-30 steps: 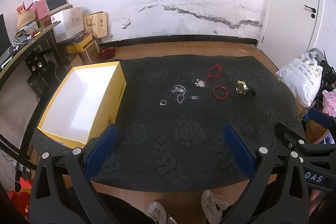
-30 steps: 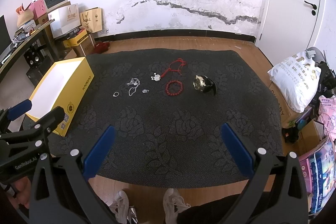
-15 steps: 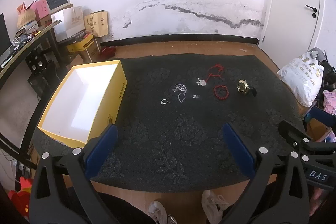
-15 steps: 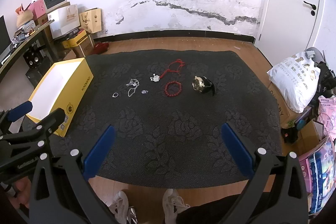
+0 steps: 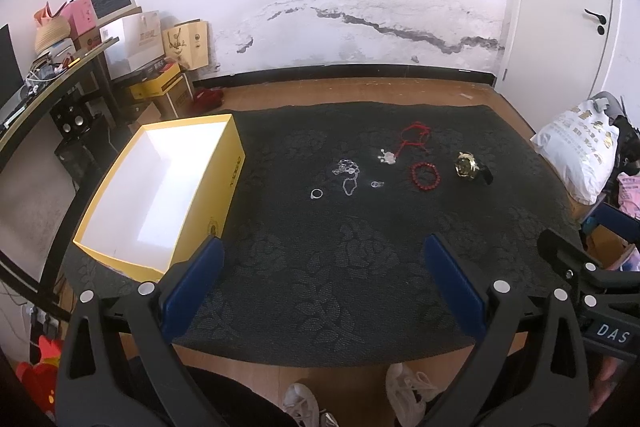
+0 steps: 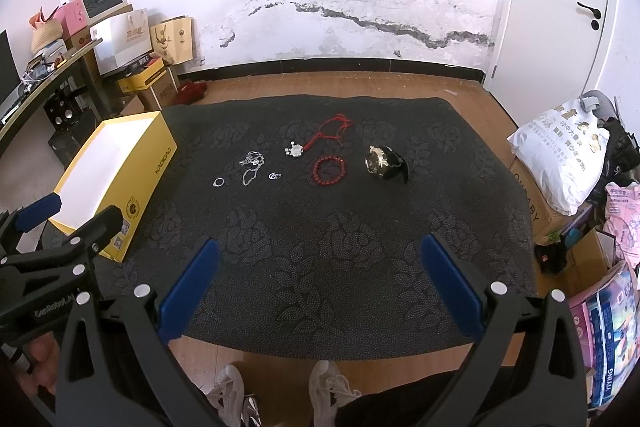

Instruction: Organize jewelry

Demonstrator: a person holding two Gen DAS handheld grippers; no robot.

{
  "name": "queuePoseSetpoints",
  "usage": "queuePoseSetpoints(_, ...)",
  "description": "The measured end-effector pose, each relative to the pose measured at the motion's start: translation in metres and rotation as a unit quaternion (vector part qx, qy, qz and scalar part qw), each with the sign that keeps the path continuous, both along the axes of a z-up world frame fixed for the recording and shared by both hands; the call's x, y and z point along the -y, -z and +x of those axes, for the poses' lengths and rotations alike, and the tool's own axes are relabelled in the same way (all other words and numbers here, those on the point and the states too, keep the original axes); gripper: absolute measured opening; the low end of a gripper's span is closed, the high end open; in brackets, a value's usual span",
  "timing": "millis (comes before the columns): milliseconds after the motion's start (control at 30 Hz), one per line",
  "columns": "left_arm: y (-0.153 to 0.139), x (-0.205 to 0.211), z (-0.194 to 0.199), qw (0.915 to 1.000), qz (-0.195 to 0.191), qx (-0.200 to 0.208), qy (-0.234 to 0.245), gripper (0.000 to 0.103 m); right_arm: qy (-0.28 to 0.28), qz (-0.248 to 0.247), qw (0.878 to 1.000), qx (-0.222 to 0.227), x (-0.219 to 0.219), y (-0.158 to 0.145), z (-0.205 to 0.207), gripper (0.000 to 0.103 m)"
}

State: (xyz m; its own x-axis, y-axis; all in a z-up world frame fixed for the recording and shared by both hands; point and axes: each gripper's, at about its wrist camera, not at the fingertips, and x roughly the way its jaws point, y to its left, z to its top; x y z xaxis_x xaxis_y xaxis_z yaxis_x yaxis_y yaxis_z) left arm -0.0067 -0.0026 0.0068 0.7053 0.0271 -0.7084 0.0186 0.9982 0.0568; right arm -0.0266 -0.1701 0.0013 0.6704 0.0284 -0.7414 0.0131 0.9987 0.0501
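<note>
Jewelry (image 5: pixel 400 167) was laid on the mat right of the empty box (image 5: pixel 160 187). Both grippers, left (image 5: pixel 320 279) and right (image 6: pixel 316 279), were held released; nothing was gripped. Judged: a first reach was called for.

A dark mat (image 5: pixel 360 267) of matt, nubbly cloth with a woven rose pattern lies over glossy wood flooring (image 5: pixel 360 87). The yellow box (image 5: pixel 224 183) looks like smooth card, plain white inside. The ring (image 5: pixel 316 193) and the chain (image 5: pixel 347 173) glint like polished silver metal. The bead bracelet (image 5: pixel 426 177) is shiny red; the watch (image 5: pixel 466 165) has a gleaming gold case. Red cord (image 5: pixel 414 135) looks like matt thread.
</note>
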Motion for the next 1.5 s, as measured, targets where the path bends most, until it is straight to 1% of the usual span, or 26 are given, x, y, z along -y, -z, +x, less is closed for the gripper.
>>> queuePoseSetpoints(1500,0.0026,-0.0016,0.0014,1.0000,0.002,0.000,0.001,0.098,0.000,0.002,1.000,-0.001,0.0002,-0.0004,-0.0001,0.097)
